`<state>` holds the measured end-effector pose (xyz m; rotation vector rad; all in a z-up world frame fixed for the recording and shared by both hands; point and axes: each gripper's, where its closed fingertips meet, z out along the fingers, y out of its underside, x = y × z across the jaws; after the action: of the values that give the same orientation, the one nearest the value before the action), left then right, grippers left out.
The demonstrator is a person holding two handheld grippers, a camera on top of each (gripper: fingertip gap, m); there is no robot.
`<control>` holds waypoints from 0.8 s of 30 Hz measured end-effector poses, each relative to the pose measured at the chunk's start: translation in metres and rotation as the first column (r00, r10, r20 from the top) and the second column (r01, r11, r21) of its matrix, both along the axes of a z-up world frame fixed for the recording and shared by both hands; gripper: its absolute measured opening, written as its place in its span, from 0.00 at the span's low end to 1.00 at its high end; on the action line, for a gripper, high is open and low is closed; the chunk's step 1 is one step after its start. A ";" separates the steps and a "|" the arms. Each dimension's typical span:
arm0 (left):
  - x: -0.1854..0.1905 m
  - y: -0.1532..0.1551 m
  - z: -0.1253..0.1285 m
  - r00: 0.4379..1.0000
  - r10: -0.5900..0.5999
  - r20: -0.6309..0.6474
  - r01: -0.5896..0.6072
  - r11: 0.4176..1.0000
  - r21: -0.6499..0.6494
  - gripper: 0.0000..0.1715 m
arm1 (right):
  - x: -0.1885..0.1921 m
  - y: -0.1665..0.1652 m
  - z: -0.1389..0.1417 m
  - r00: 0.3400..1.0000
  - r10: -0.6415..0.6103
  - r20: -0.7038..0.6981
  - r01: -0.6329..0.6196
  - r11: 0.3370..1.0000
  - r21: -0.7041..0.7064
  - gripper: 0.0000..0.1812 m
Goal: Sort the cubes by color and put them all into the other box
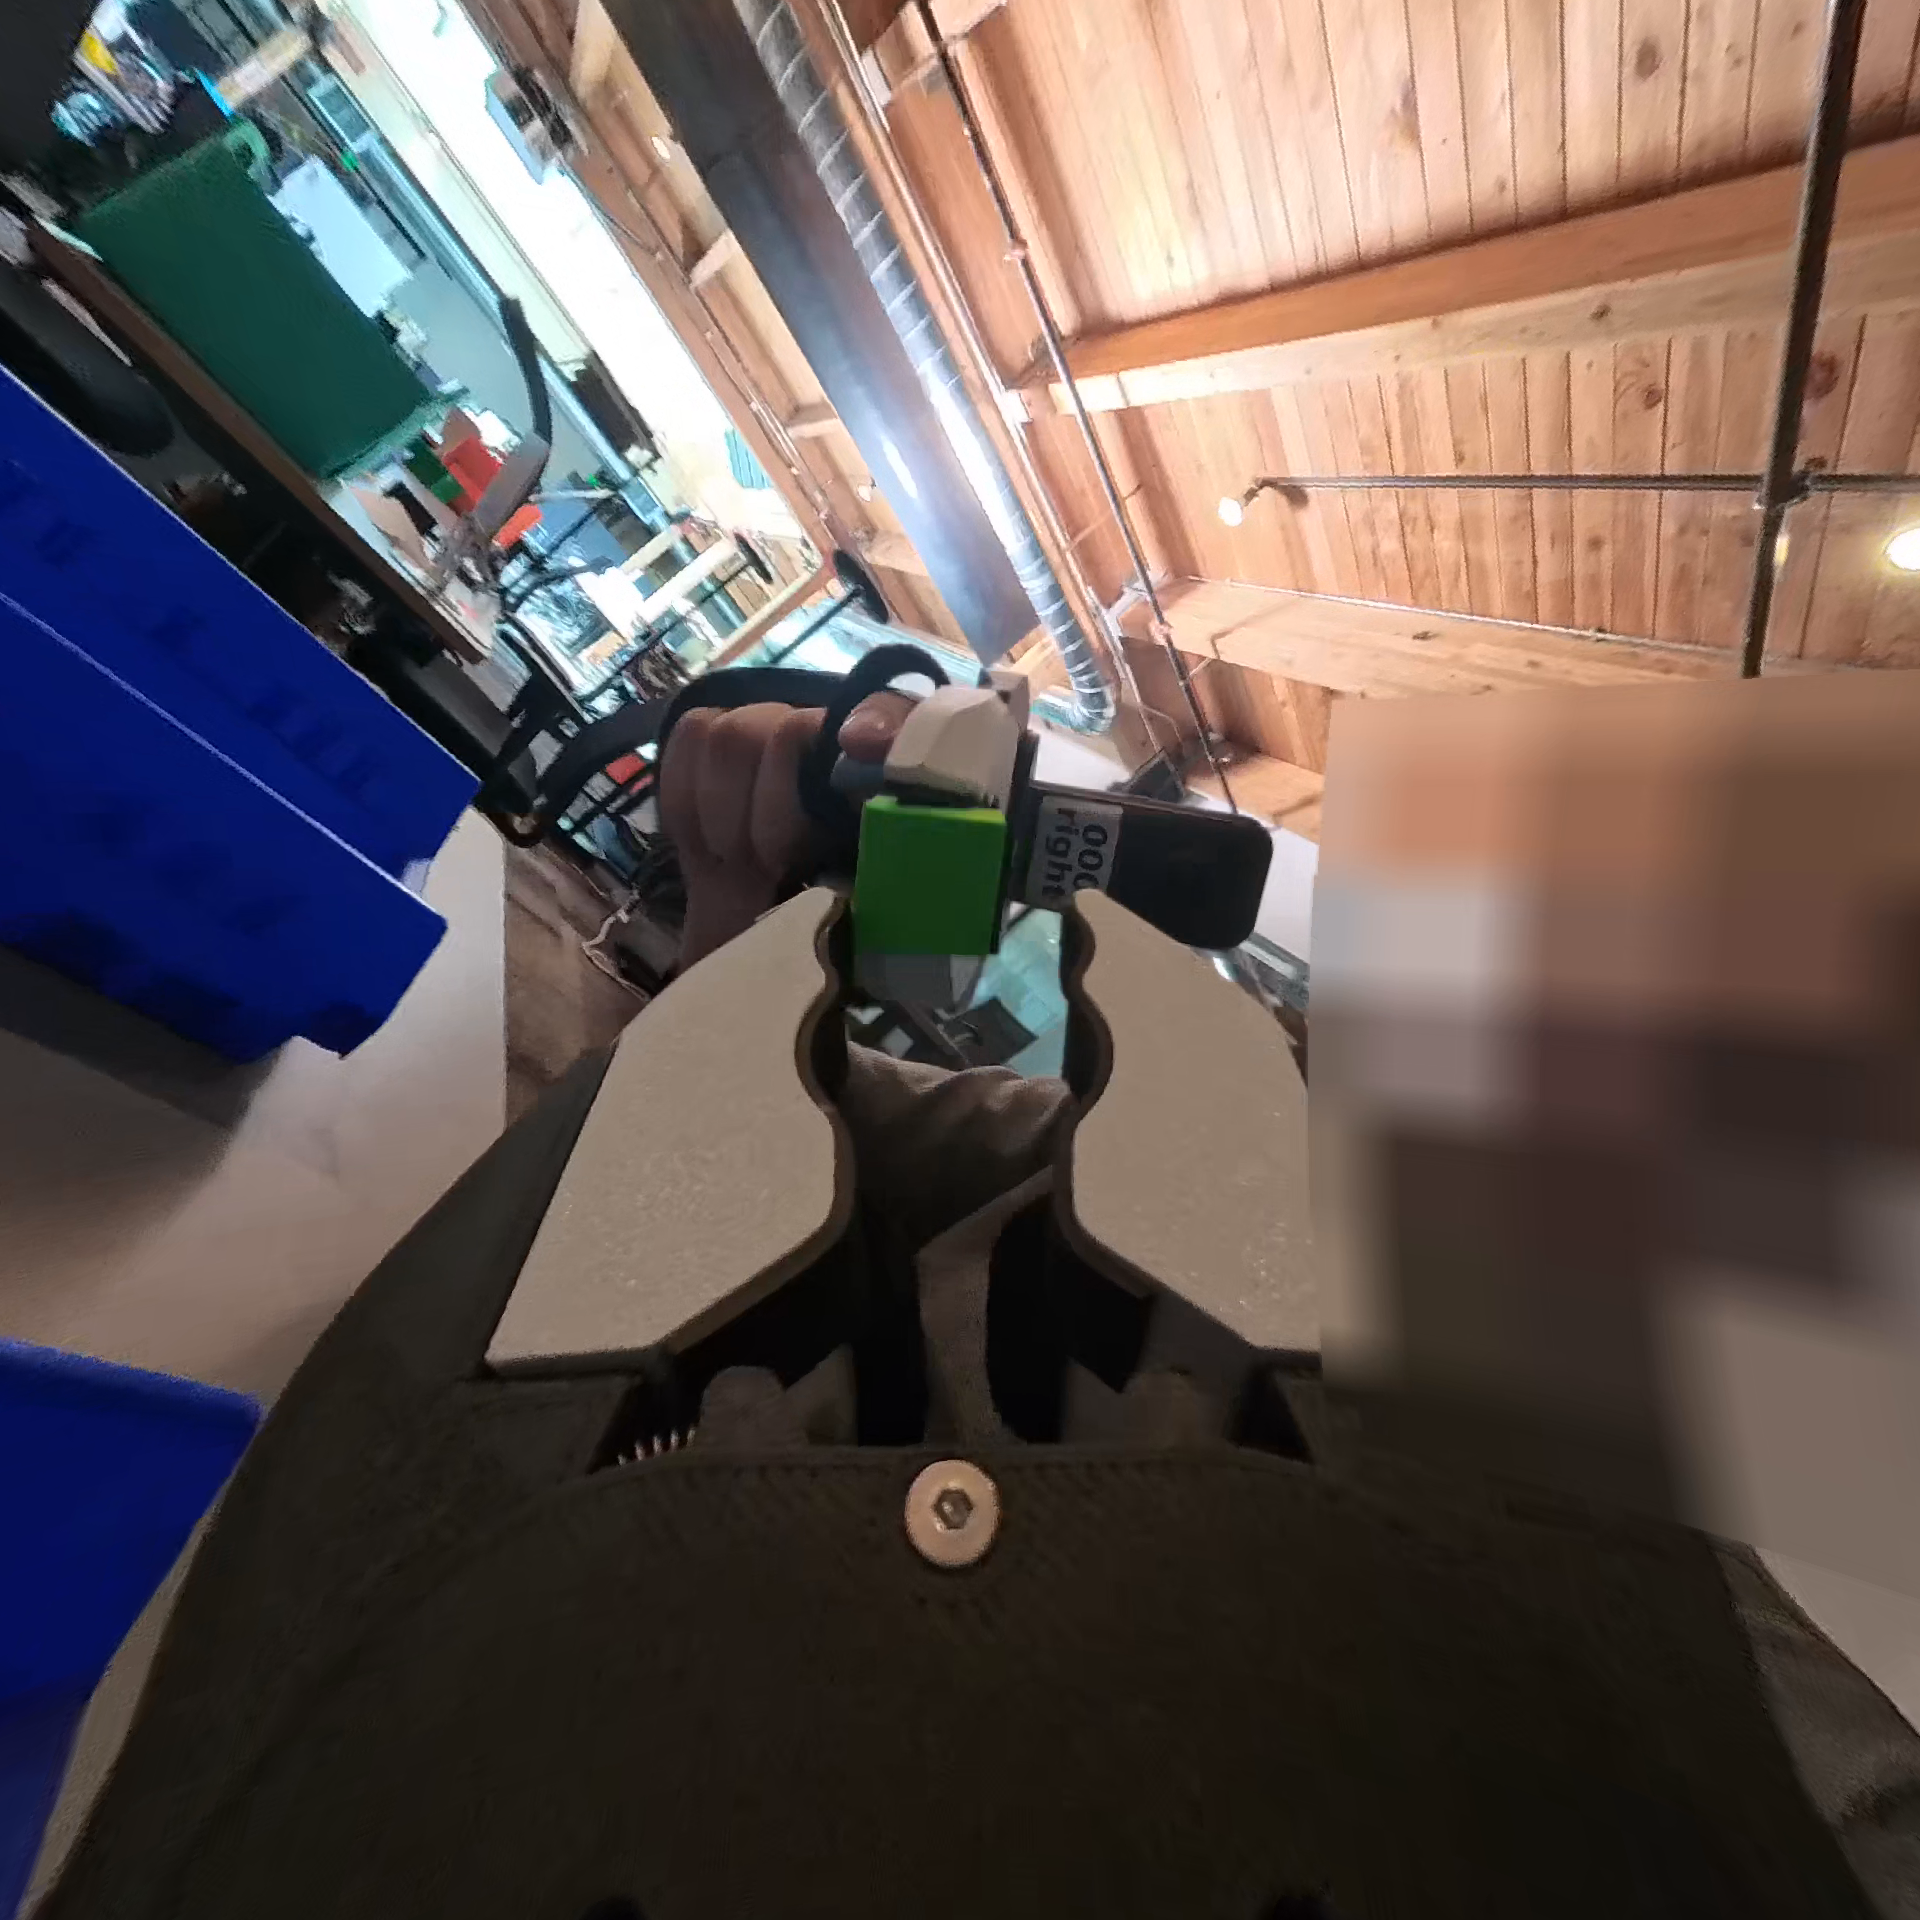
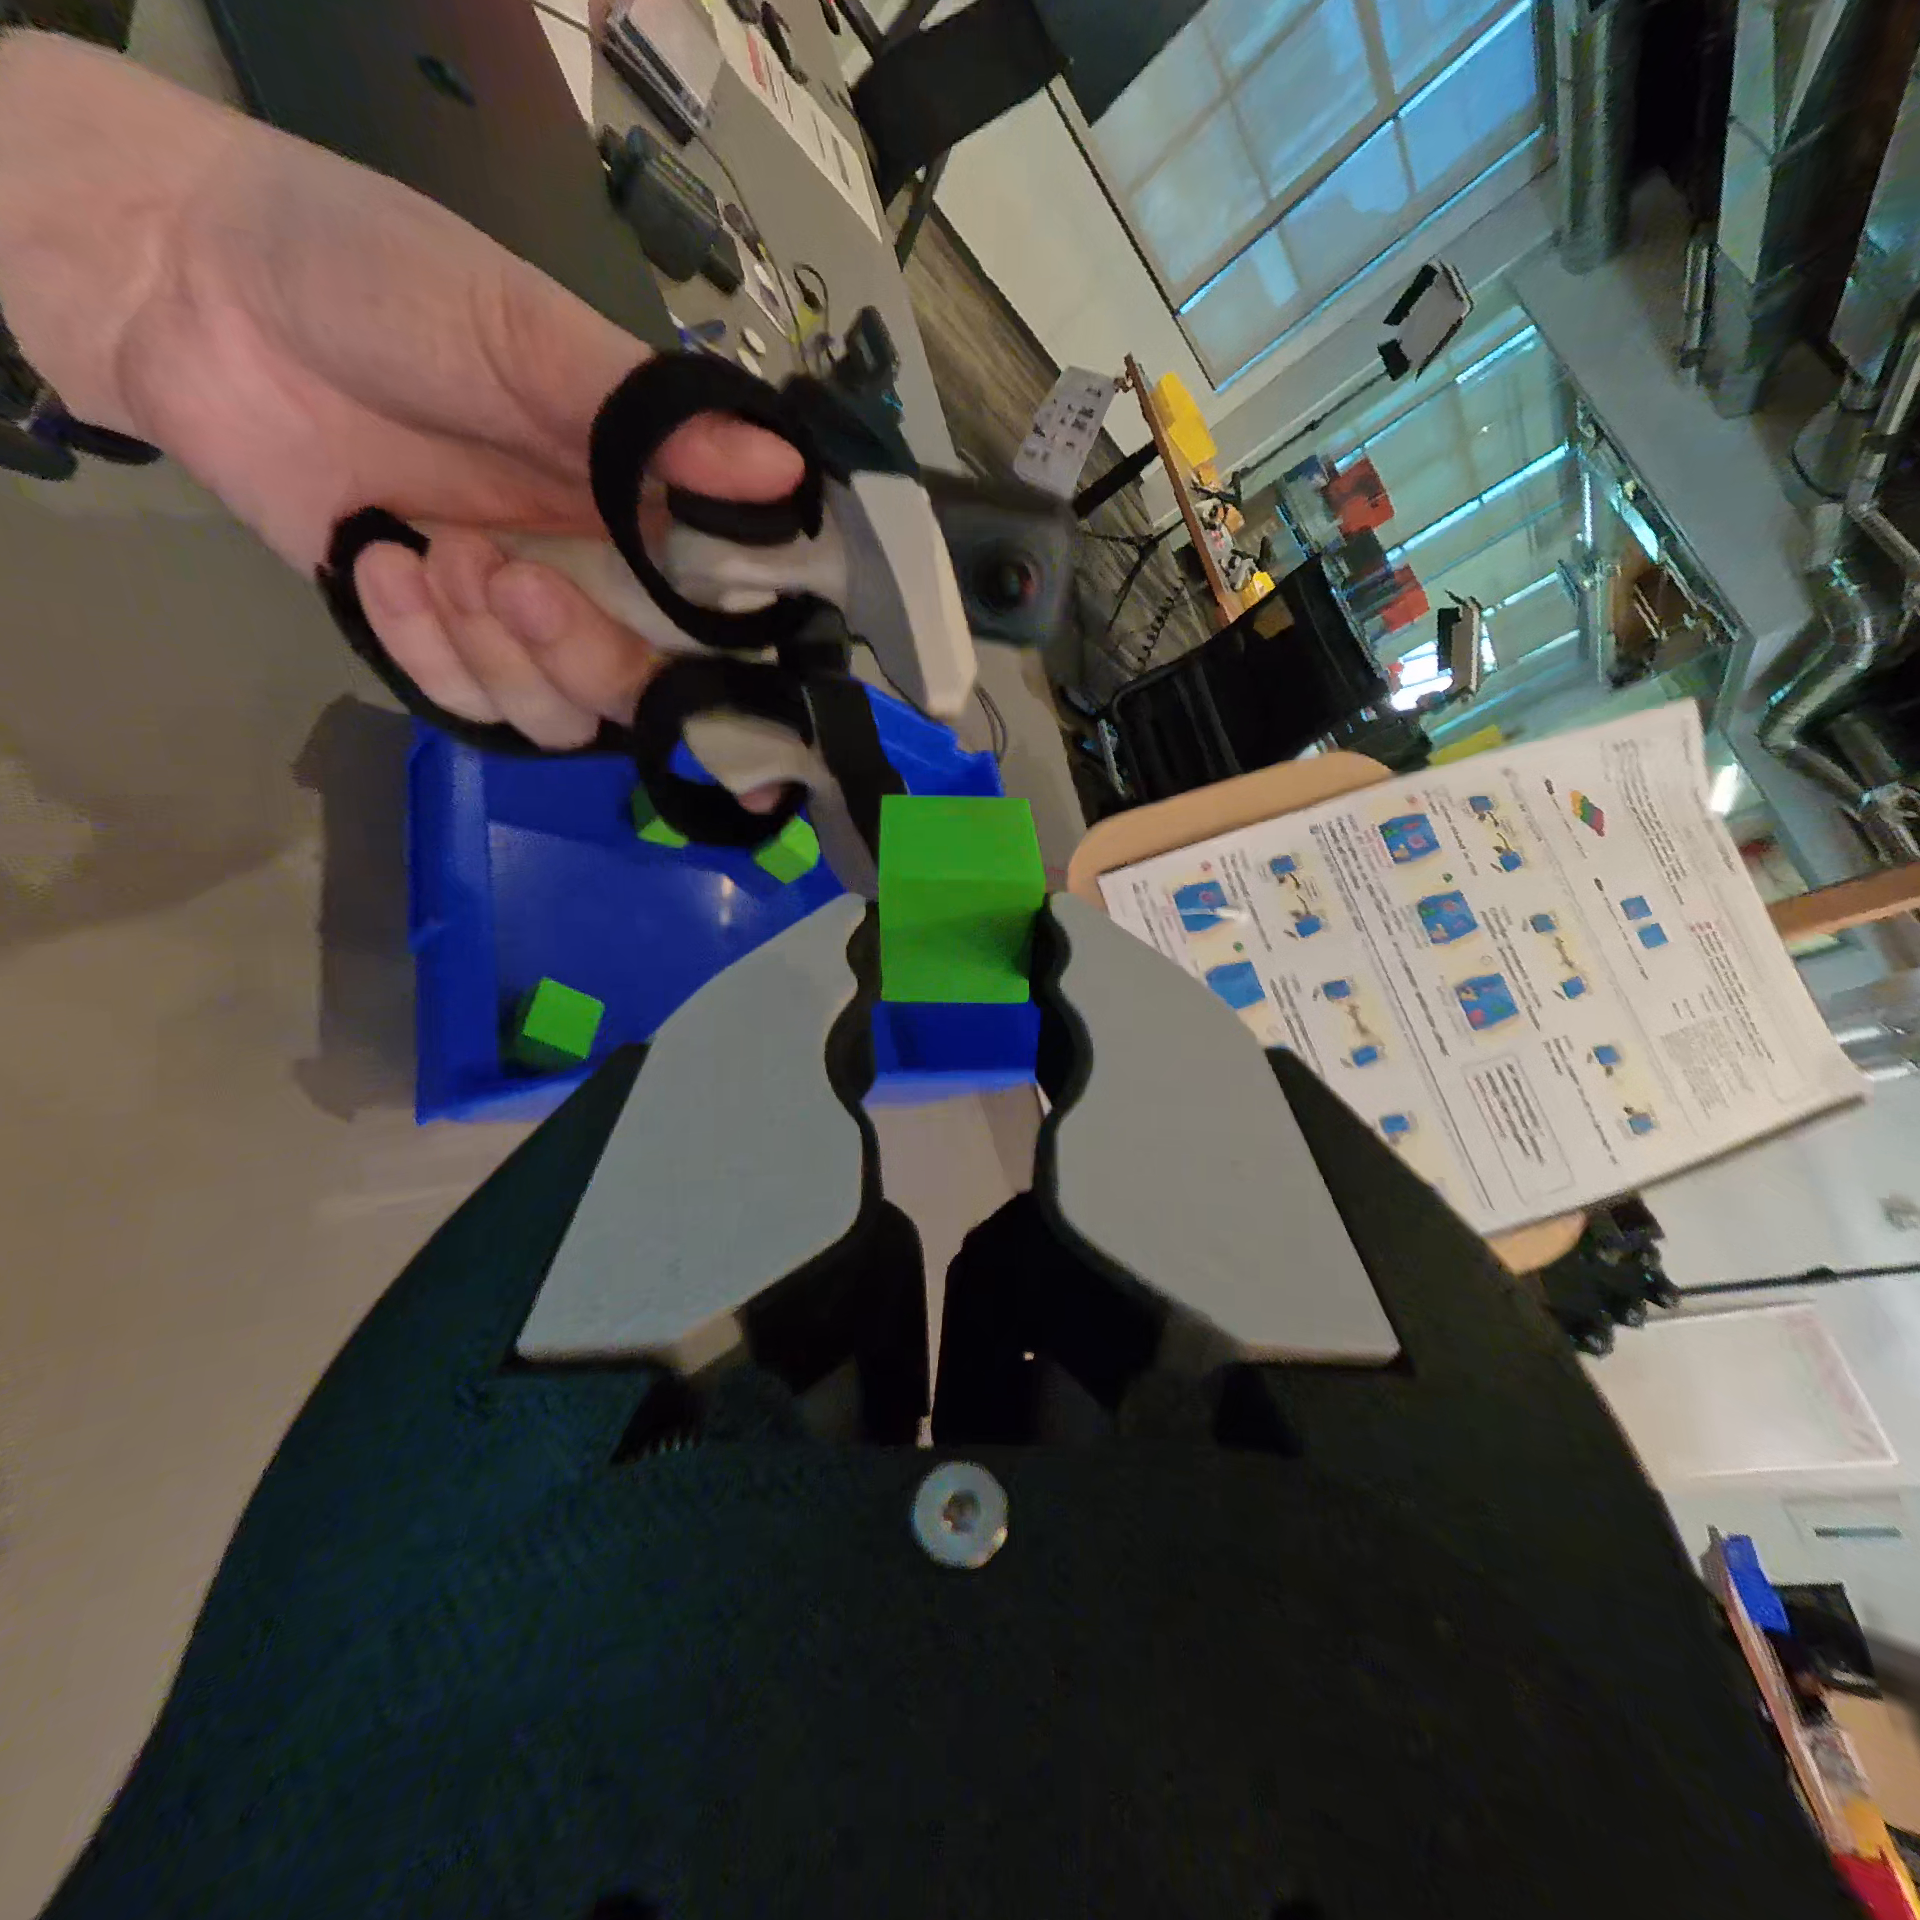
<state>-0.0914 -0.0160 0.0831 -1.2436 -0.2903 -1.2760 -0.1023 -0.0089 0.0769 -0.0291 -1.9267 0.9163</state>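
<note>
A green cube (image 2: 956, 904) is pinched between the tips of the right gripper (image 2: 956, 914), whose jaws are pressed against its two sides. The cube is held in the air, above the near wall of a blue bin (image 2: 457, 883) that is set on the pale counter (image 2: 156, 1039) beyond the jaws. Three smaller green cubes (image 2: 561, 1023) are seen on the bin floor, to the left of the jaws. A printed sheet (image 2: 1455, 966) on a board is seen to the right of the jaws.

The left gripper (image 1: 951, 914) is brought up to the same cube (image 1: 925, 883) from the opposite side. Its jaws are spread wider than the cube: the cube lies against the left tip, and a gap is left at the right tip (actual contact cannot be told). A hand (image 2: 312, 343) is wrapped round the left gripper's black loops. Blue bins (image 1: 156, 727) are seen left of these jaws, and a wooden ceiling (image 1: 1351, 208) beyond them.
</note>
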 end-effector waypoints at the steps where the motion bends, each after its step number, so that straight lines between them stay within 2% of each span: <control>1: -0.004 -0.002 0.001 0.999 0.030 -0.015 -0.031 1.000 -0.003 0.22 | 0.001 0.011 0.004 1.000 -0.019 -0.001 0.019 1.000 0.006 0.15; 2: -0.009 -0.005 0.002 0.997 0.068 -0.030 -0.068 0.998 -0.005 0.22 | 0.002 0.024 0.007 0.999 -0.044 0.003 0.044 0.999 0.018 0.15; 5: -0.020 -0.015 -0.002 0.980 0.159 -0.123 -0.166 0.985 -0.050 0.12 | 0.003 0.076 0.014 0.989 -0.147 0.030 0.145 0.987 0.063 0.15; 8: -0.032 -0.023 -0.009 0.946 0.229 -0.231 -0.261 0.958 -0.117 0.10 | 0.003 0.136 0.007 0.952 -0.262 0.155 0.246 0.962 0.120 0.15; 11: -0.043 -0.031 -0.011 0.902 0.292 -0.319 -0.353 0.923 -0.154 0.13 | 0.005 0.190 -0.010 0.883 -0.361 0.299 0.317 0.930 0.186 0.15; 15: -0.045 -0.031 -0.015 0.852 0.321 -0.414 -0.425 0.885 -0.189 0.15 | 0.005 0.251 -0.045 0.748 -0.506 0.429 0.388 0.859 0.335 0.15; 18: -0.044 -0.026 -0.024 0.830 0.302 -0.469 -0.445 0.866 -0.229 0.17 | 0.003 0.278 -0.074 0.671 -0.556 0.491 0.380 0.826 0.416 0.15; 24: -0.047 -0.024 -0.035 0.839 0.289 -0.462 -0.443 0.855 -0.268 0.18 | -0.041 0.301 -0.120 0.639 -0.539 0.549 0.319 0.835 0.449 0.15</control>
<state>-0.1389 -0.0403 0.0480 -1.6439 -0.4573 -0.6124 -0.1434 0.2922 -0.0428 -0.6997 -2.5383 0.2477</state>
